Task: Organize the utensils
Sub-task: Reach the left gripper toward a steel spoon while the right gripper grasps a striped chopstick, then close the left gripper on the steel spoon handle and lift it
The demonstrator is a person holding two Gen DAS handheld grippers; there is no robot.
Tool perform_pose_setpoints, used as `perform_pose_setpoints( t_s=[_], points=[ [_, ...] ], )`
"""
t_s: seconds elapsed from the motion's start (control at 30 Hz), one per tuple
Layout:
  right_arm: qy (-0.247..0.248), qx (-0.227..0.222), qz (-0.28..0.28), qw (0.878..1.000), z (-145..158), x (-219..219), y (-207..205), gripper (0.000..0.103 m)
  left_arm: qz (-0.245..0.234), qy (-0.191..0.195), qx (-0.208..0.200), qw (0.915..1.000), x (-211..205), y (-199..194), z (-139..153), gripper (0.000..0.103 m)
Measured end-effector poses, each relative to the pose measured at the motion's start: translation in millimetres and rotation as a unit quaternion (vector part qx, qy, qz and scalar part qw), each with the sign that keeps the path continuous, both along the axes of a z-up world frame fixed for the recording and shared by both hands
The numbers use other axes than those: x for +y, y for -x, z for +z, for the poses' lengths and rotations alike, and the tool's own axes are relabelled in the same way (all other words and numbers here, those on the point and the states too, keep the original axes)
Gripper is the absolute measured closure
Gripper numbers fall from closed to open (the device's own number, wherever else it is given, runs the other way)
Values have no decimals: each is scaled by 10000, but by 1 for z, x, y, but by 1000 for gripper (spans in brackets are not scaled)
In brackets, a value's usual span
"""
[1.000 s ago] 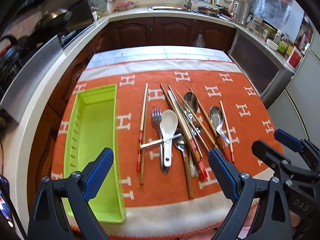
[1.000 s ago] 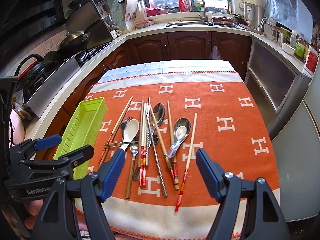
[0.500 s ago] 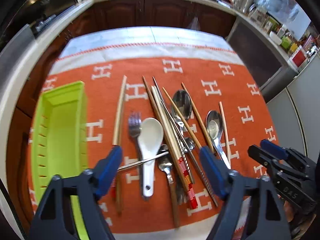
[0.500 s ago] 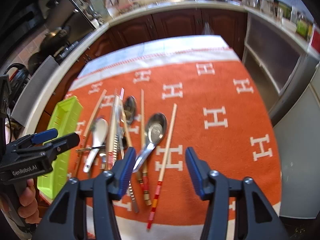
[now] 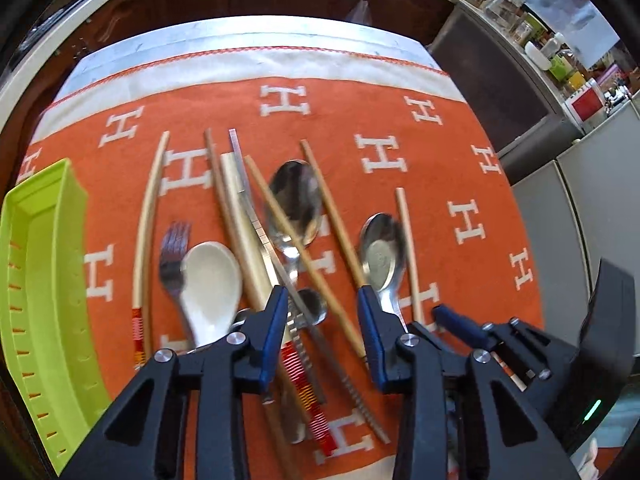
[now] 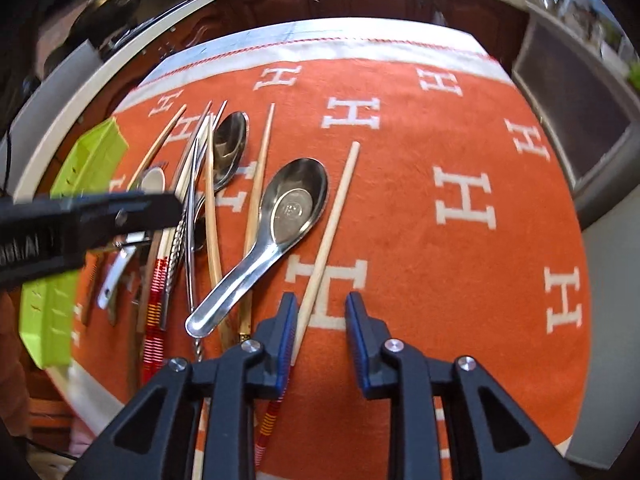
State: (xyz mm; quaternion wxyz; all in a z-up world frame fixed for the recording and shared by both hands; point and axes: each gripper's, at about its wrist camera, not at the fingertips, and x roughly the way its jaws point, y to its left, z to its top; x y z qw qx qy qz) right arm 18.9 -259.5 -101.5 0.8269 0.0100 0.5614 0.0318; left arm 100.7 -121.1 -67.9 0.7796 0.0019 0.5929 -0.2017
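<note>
A pile of utensils lies on the orange cloth (image 5: pixel 400 128): a white ceramic spoon (image 5: pixel 210 280), a fork (image 5: pixel 172 252), steel spoons (image 5: pixel 296 200) (image 6: pixel 296 204) and several wooden chopsticks. My left gripper (image 5: pixel 322 300) is open, low over the chopsticks and a small spoon in the middle of the pile. My right gripper (image 6: pixel 320 308) is open, with a lone chopstick (image 6: pixel 330 232) running between its fingers close to the left one. The lime green tray (image 5: pixel 36 280) stands empty at the left, and also shows in the right wrist view (image 6: pixel 84 168).
The cloth covers a table with a white border at its far edge (image 5: pixel 248 56). Dark kitchen cabinets and a counter run behind. The left gripper's body (image 6: pixel 80 220) crosses the left of the right wrist view, over the pile.
Both grippers have moved forward and down toward the utensils and narrowed their opening. The left now hovers over the pile's middle; the right straddles the rightmost chopstick.
</note>
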Motion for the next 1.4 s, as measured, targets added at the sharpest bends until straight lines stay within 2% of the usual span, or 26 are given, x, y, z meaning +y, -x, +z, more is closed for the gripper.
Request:
perform_pose_setpoints(
  t_s=[0.07,0.1,0.2,0.33,0.47,0.57,0.9,1.1,1.4],
  points=[
    [274,-135,27,9995,-1,2,1,95,-52,50,91,9999,-7,-4,-3,83],
    [200,-126,-18,9997,0,-1,2,96,-74,80,182,9998,-11,-6,-5,89],
    [-263,-28,-364,9990,0,-25,2,97,-128,243,502,9984,-18,-10,-14,92],
    [-666,36,-721,9952,0,-52,7,97,-257,412,744,9960,-28,-7,-20,93],
    [-980,80,-903,9910,-3,-66,9,97,-344,416,1020,9933,-33,-1,-27,93],
    [-1018,57,-901,9907,-3,-68,13,97,-325,458,1218,9910,-33,4,-31,93],
    [-1208,14,-920,9884,-4,-68,13,97,-194,462,1509,9873,-41,8,-44,89],
    [-1250,-40,-939,9877,-4,-68,15,97,-175,182,1395,9899,-54,5,-45,91],
    [-1271,-83,-921,9876,-4,-69,17,97,-278,-437,696,9962,-74,3,-30,92]
  ],
)
